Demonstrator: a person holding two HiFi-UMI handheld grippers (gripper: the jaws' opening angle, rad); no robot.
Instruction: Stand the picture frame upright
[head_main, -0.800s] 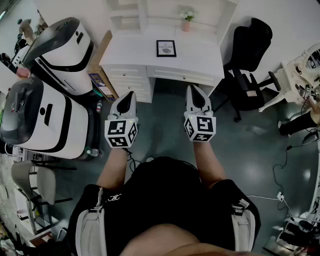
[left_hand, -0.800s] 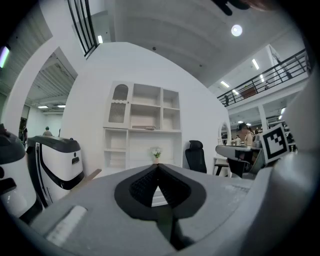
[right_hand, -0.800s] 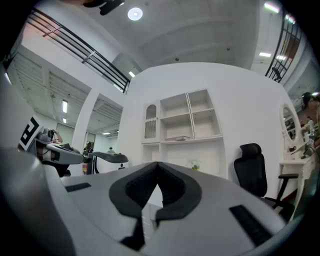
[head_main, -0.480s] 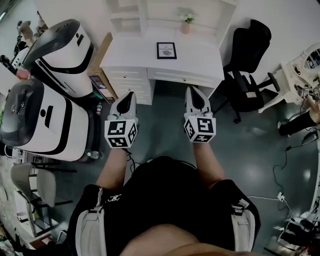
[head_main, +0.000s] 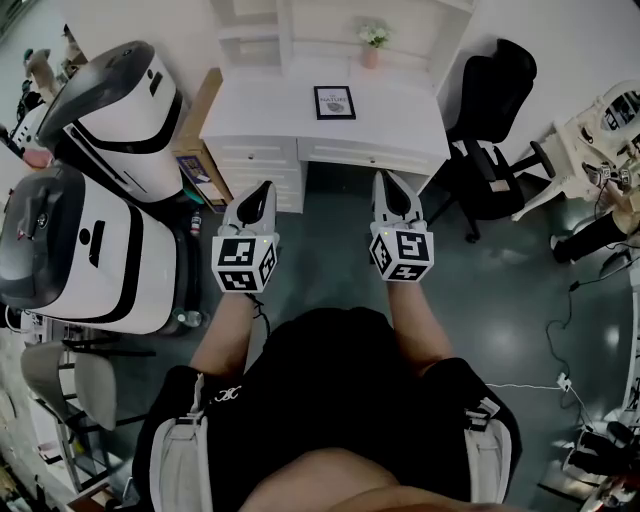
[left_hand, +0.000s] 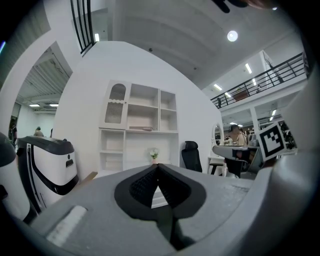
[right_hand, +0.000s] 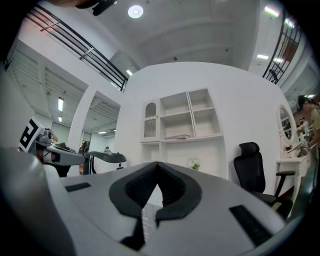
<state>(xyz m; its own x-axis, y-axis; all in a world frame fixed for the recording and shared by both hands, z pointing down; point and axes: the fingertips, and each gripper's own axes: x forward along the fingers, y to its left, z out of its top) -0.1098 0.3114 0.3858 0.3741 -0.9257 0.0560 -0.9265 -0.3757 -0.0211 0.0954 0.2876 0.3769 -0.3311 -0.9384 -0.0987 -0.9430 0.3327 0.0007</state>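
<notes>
A black picture frame (head_main: 334, 102) lies flat on the white desk (head_main: 400, 120), near its back middle. My left gripper (head_main: 264, 186) is held over the floor in front of the desk drawers, shut with nothing in it. My right gripper (head_main: 384, 178) is level with it, in front of the desk's knee gap, also shut and empty. Both are well short of the frame. In the left gripper view the jaws (left_hand: 158, 166) meet at their tips; in the right gripper view the jaws (right_hand: 158, 164) do the same. The frame is hidden in both gripper views.
A small pot of white flowers (head_main: 373, 40) stands behind the frame, under the white shelf unit (head_main: 290, 25). A black office chair (head_main: 490, 120) sits right of the desk. Two large white machines (head_main: 110, 100) (head_main: 75, 250) stand at the left. A cable (head_main: 575, 300) runs over the floor at the right.
The view has drifted a little; both grippers stay shut and in nearly the same place before the desk.
</notes>
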